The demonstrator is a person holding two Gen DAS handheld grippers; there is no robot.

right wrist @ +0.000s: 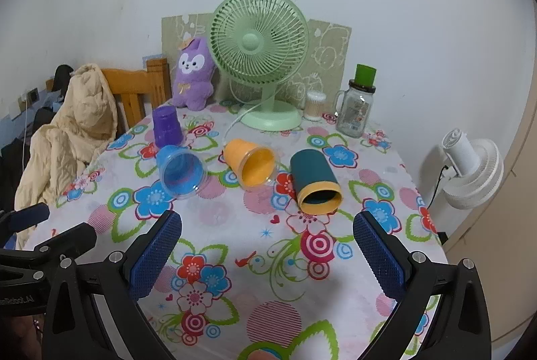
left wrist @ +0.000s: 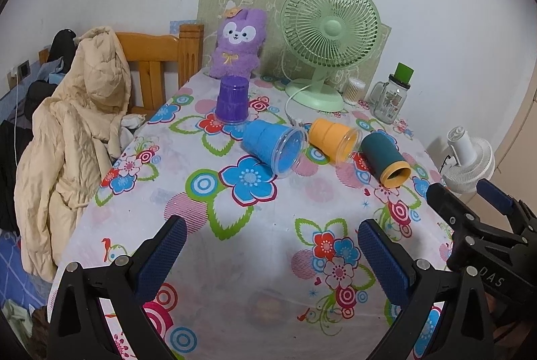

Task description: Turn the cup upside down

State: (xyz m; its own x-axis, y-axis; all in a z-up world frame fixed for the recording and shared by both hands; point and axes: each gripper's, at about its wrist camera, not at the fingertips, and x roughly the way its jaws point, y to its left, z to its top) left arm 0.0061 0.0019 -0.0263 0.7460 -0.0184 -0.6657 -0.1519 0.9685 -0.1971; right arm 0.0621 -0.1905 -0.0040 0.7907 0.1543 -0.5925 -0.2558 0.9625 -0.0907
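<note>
Covering the counter is a floral cloth; white wall behind. Left to right: beige jacket draped on a wooden chair just off the counter's left edge, purple plush rabbit at the back, green desk fan, swab jar, glass jar with green lid, white fan off the right edge.

Cups, left to right: purple cup mouth-down; blue cup on its side, just in front of it; orange cup on its side; teal cup on its side, yellow rim toward the cameras.

Left gripper: fingers wide apart, nothing held, well short of the blue cup. Right gripper: fingers wide apart, nothing held, teal cup ahead near the right finger, no contact.
</note>
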